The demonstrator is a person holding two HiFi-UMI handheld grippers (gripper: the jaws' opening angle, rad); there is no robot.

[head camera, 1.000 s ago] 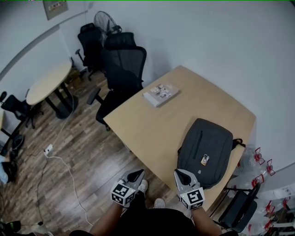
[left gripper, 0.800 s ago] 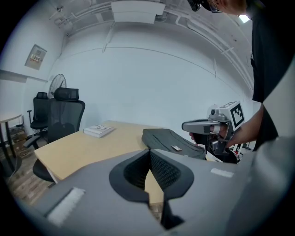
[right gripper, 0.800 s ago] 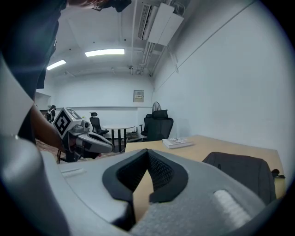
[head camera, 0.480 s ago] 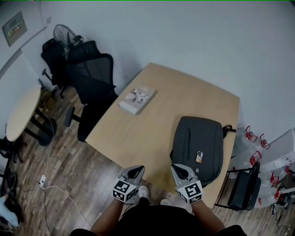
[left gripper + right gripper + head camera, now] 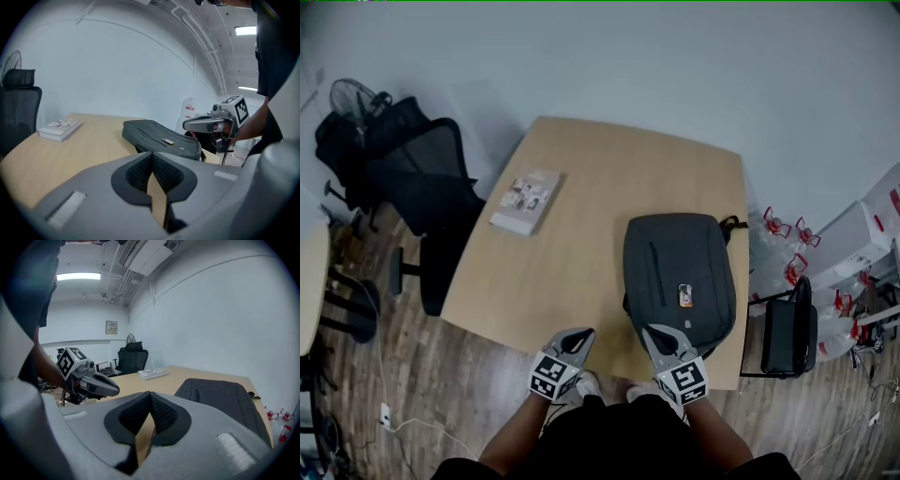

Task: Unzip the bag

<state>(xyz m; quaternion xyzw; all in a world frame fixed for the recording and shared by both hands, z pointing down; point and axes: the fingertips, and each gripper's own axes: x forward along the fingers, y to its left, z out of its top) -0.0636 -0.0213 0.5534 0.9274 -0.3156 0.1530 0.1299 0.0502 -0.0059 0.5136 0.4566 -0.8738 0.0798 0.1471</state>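
Head view: right gripper (image 5: 659, 335) hides a near corner of the bag (image 5: 680, 267), which lies lengthwise away from the person. Left gripper (image 5: 575, 336) and right are both closed, empty.

Dark grey bag (image 5: 679, 281) flat on table, zipped

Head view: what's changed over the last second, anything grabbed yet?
Only the viewpoint swung: the person turned toward the table, so the bag now lies just ahead of the right gripper. Nothing grasped: left gripper and right gripper jaws stay shut, empty. Bag and book unmoved.
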